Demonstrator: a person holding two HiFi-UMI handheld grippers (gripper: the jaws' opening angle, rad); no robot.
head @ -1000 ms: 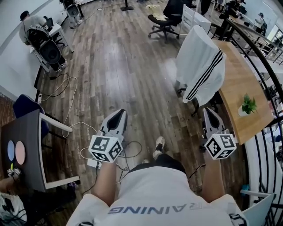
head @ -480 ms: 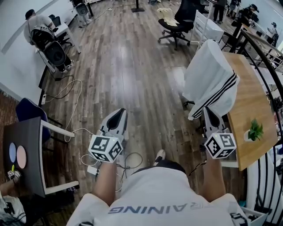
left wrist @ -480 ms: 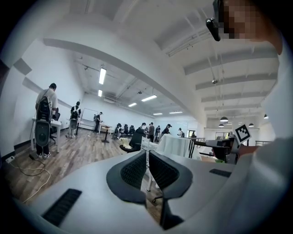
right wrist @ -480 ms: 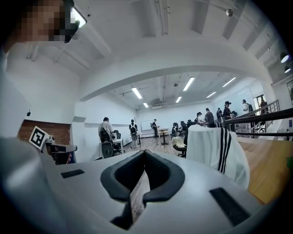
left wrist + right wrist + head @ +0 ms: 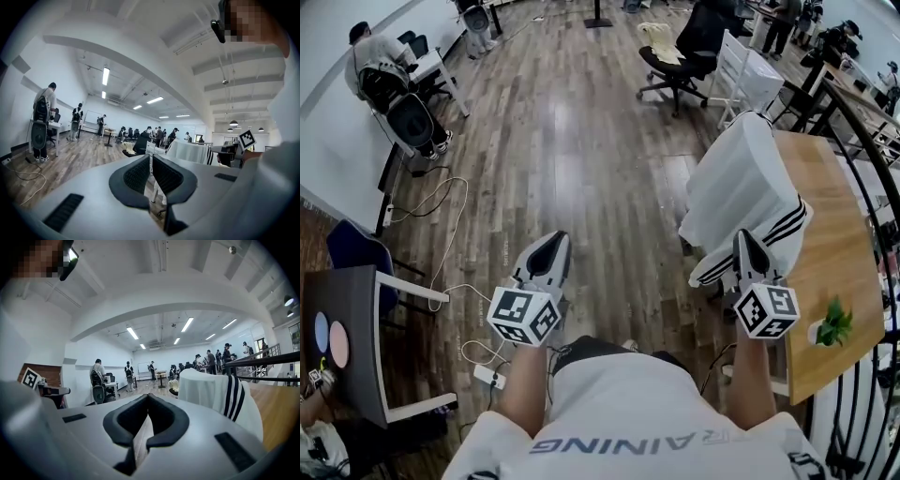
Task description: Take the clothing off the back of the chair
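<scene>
A white garment with black stripes (image 5: 742, 192) hangs over the back of a chair beside a wooden table (image 5: 832, 234); it also shows in the right gripper view (image 5: 213, 392) and far off in the left gripper view (image 5: 190, 151). My right gripper (image 5: 742, 240) is shut and empty, its tip just in front of the garment's striped hem; touching or not, I cannot tell. My left gripper (image 5: 551, 246) is shut and empty over the wooden floor, well left of the chair. The chair itself is hidden under the cloth.
A small potted plant (image 5: 832, 324) stands on the table's near end. A black railing (image 5: 872, 141) runs along the right. A black office chair (image 5: 684, 52) stands farther ahead. Cables (image 5: 441, 216) and a power strip (image 5: 487, 377) lie on the floor at left, near a dark table (image 5: 356, 347).
The draped chair has drawn closer in the head view, moving down and right until its hem meets the right gripper's tip. Both grippers stay shut, level and ahead of the body.
</scene>
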